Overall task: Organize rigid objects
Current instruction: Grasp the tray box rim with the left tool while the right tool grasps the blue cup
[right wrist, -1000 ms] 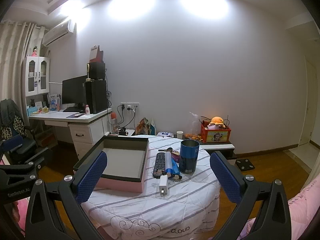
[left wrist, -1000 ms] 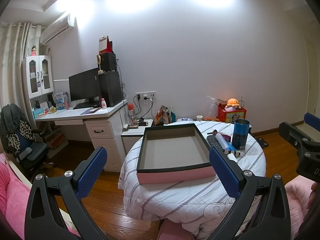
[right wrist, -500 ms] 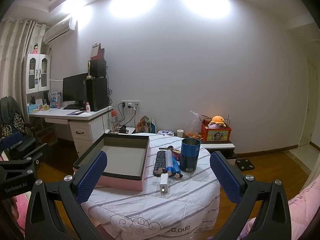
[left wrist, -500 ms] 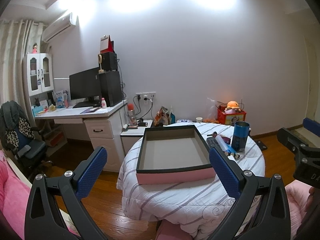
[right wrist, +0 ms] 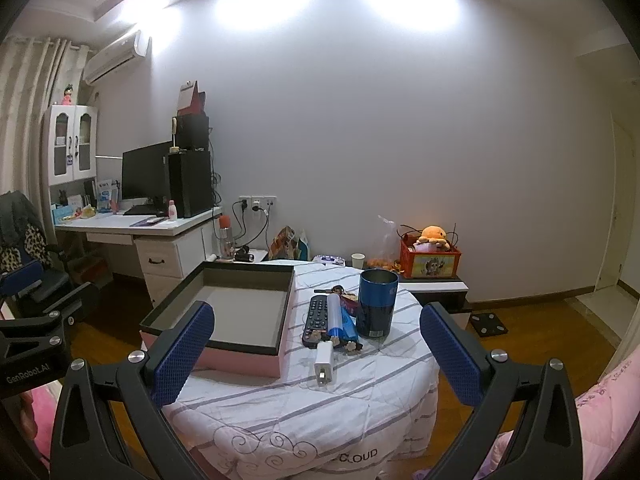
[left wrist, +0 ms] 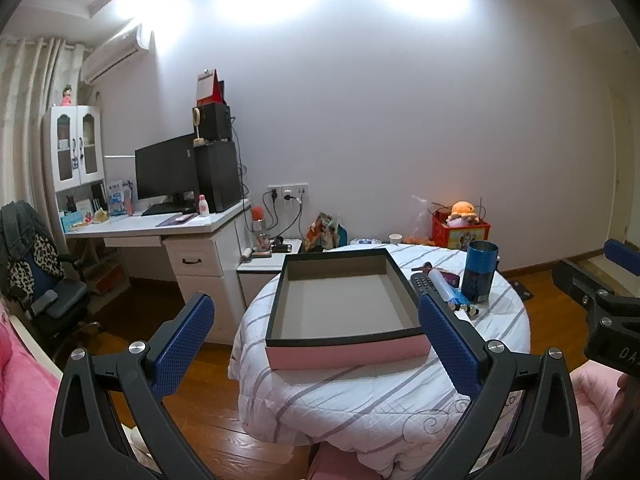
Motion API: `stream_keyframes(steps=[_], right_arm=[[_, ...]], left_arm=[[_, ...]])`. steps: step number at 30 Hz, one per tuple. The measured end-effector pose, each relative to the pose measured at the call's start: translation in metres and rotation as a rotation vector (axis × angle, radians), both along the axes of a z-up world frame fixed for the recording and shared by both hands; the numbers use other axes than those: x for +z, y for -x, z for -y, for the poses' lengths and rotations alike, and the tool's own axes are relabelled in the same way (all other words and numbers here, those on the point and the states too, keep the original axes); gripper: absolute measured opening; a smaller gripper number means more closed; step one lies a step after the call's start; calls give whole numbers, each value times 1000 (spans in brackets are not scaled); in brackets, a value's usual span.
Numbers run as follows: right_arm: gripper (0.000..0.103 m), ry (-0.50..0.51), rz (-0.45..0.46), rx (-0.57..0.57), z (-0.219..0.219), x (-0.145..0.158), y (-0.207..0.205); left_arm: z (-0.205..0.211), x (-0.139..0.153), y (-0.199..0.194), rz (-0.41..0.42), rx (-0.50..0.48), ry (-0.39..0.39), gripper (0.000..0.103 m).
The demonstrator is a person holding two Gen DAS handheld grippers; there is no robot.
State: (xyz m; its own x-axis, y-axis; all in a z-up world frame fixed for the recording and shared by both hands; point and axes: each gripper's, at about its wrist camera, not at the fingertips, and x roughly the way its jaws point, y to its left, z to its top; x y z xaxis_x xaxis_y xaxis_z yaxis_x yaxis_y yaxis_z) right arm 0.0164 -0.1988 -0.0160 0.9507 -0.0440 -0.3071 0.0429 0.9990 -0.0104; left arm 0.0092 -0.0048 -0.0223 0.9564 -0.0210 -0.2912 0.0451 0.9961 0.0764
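Showing white charger point(right wrist: 323, 363), right view only

Round quilt-covered table point(right wrist: 280, 412): tray point(right wrist: 240, 312), remote point(right wrist: 316, 316), cup point(right wrist: 376, 304), charger point(right wrist: 323, 364).

Ahead of the right gripper point(right wrist: 316, 344), a round table point(right wrist: 280, 412) carries a shallow box point(right wrist: 224, 312) to the left. Right of the box lie a remote point(right wrist: 315, 318) and tube point(right wrist: 334, 316); a cup point(right wrist: 377, 304) stands rightmost. A charger point(right wrist: 323, 362) lies nearest.
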Motion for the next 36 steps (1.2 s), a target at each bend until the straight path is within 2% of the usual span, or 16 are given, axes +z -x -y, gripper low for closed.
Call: stream_keyframes(steps=[13, 19, 29, 36], right_arm=[[103, 4, -8, 5, 9, -15, -23], [103, -37, -11, -4, 31, -30, -45], [103, -61, -144, -51, 60, -61, -108], [103, -78, -185, -61, 71, -70, -138]], left_arm=[[-1, -17, -41, -36, -6, 70, 103], [-15, -45, -91, -150, 47, 88, 103], [-31, -76, -159, -295, 108, 79, 103], [-48, -103, -205, -403, 144, 93, 103]])
